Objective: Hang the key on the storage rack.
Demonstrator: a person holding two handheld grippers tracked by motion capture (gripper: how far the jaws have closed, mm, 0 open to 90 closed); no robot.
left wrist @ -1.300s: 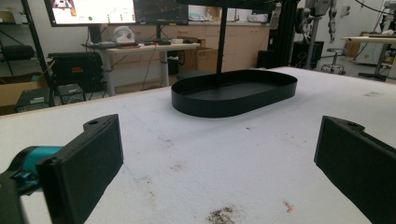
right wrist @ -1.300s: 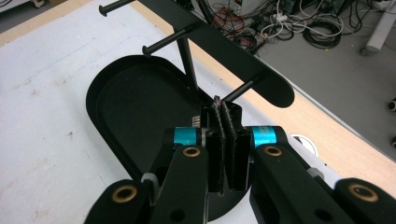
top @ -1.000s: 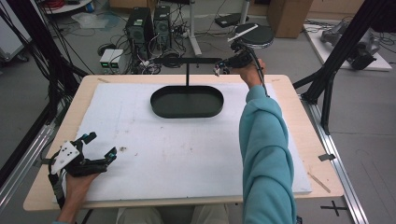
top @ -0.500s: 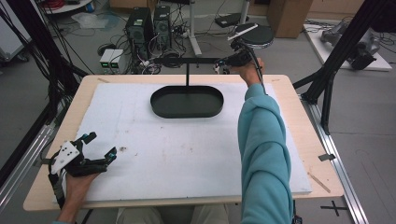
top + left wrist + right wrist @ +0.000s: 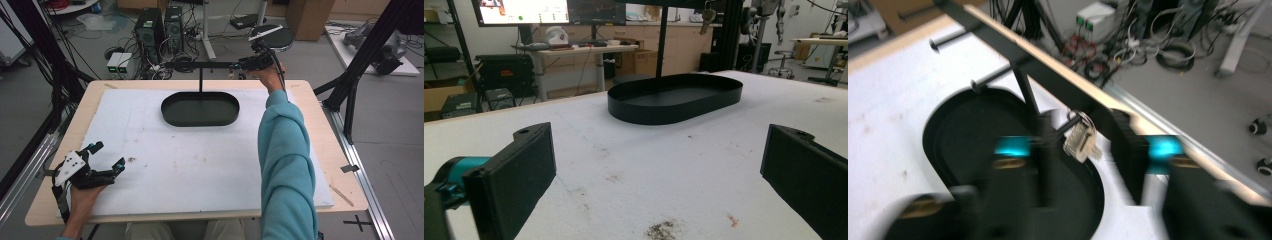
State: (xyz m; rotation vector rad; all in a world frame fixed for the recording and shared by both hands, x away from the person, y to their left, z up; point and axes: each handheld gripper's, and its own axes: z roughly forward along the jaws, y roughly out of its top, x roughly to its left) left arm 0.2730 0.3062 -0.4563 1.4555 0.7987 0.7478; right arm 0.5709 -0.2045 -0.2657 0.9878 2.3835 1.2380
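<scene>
From above, the right gripper [image 5: 239,65] reaches over the far edge of the table [image 5: 310,100] to the right end of the crossbar [image 5: 200,65] standing over the black oval tray [image 5: 200,109]; the left gripper [image 5: 102,159] rests well short of the tray, jaws spread wide and empty. In the left gripper view, the tray sits ahead between the parted jaws. In the blurred right gripper view, a small padlock [image 5: 1080,141] hangs from the crossbar between partly open jaws, above the tray; whether they touch it cannot be told.
</scene>
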